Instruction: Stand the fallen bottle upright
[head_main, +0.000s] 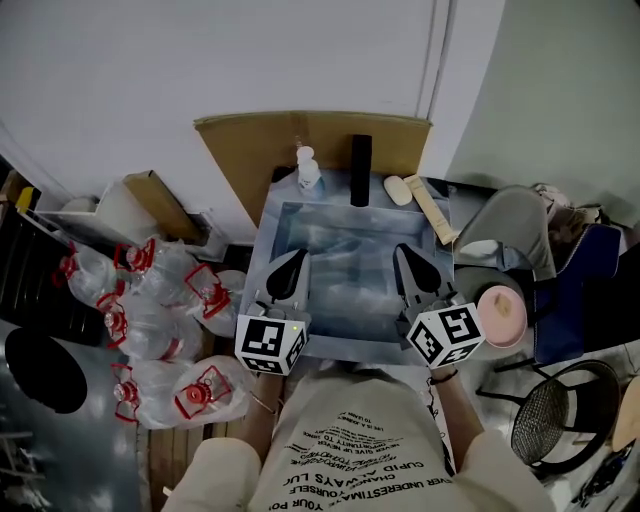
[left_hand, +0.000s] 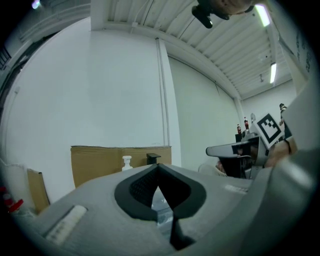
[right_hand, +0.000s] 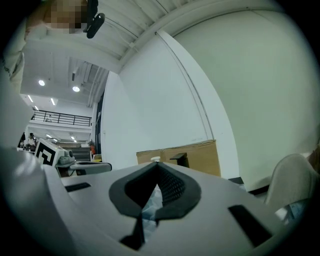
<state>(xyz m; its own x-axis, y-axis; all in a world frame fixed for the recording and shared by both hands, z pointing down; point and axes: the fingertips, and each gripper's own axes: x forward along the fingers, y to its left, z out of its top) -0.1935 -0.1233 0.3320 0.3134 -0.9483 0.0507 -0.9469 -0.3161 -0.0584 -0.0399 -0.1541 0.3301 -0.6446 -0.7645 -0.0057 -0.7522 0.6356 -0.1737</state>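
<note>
We're holding left gripper (head_main: 299, 255), right gripper (head_main: 401, 250) closed, empty; black bottle (head_main: 360, 170), pump bottle (head_main: 308, 168) standing upright, so we're judging task done.

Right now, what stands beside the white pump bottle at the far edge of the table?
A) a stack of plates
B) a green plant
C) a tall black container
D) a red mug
C: a tall black container stands upright next to the white pump bottle, in front of the cardboard.
</note>
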